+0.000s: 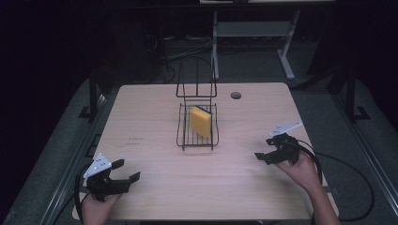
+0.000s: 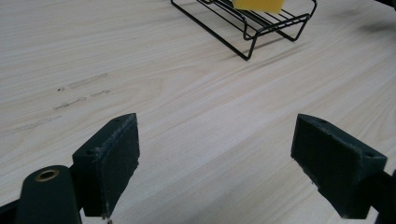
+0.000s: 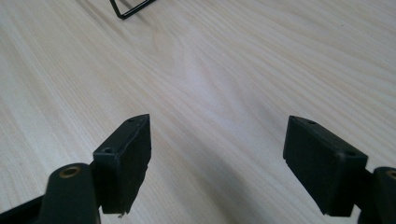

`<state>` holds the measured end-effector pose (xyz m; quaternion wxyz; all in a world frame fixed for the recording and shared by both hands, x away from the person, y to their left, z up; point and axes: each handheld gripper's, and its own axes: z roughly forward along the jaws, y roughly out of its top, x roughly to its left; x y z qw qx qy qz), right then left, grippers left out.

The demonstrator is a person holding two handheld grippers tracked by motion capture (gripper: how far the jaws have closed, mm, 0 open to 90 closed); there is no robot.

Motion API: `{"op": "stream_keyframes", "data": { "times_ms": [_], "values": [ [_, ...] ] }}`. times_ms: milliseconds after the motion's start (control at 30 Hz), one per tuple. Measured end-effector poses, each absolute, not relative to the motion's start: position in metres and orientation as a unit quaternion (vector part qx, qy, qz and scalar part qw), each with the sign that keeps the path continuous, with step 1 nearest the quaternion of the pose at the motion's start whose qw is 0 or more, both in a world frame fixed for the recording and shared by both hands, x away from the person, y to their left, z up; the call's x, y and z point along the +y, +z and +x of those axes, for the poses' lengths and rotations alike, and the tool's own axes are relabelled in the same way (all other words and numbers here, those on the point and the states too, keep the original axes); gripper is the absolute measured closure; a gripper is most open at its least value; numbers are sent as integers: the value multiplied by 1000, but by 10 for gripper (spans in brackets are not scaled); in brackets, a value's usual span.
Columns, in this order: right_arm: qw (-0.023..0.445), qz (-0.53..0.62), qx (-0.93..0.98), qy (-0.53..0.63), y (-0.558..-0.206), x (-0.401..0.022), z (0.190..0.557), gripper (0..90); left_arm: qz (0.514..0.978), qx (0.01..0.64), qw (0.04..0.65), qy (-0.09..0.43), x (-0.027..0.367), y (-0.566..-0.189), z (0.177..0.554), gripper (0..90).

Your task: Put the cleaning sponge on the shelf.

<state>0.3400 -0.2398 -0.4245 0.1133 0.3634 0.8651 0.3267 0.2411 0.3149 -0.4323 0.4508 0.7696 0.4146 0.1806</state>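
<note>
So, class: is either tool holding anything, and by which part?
Nothing is held. The left tool and right tool are open, apart from the sponge.

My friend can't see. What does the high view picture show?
A yellow sponge stands in a black wire rack at the middle of a wooden table. Near the front edge, a person holds the left gripper and the right gripper, both open and empty.

bench (image 1: 155,154): pale wood-grain top, smooth, soft sheen | rack (image 1: 197,131): thin black wire, looks like coated metal, slightly glossy | sponge (image 1: 201,121): yellow foam, matt, with a dark layer on its back face | fingers (image 2: 109,158): black matt pads, looks like plastic, edges slightly rough
</note>
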Motion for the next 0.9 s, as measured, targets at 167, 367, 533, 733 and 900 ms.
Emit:
{"op": "stream_keyframes", "data": {
  "times_ms": [167, 367, 533, 733, 900],
  "values": [
    [114, 363, 865, 326, -426, -241, 336, 229, 770, 415, 450, 180, 315, -432, 241, 147],
    [112, 368, 865, 322, -430, -246, 330, 222, 770, 414, 450, 180, 316, -433, 242, 147],
    [118, 370, 863, 324, -433, -253, 321, 223, 770, 415, 450, 180, 317, -433, 241, 147],
    [117, 380, 858, 325, -439, -262, 312, 223, 771, 414, 449, 180, 316, -433, 242, 147],
    [118, 384, 855, 327, -445, -267, 306, 224, 771, 413, 450, 181, 316, -433, 242, 147]
  ]
}}
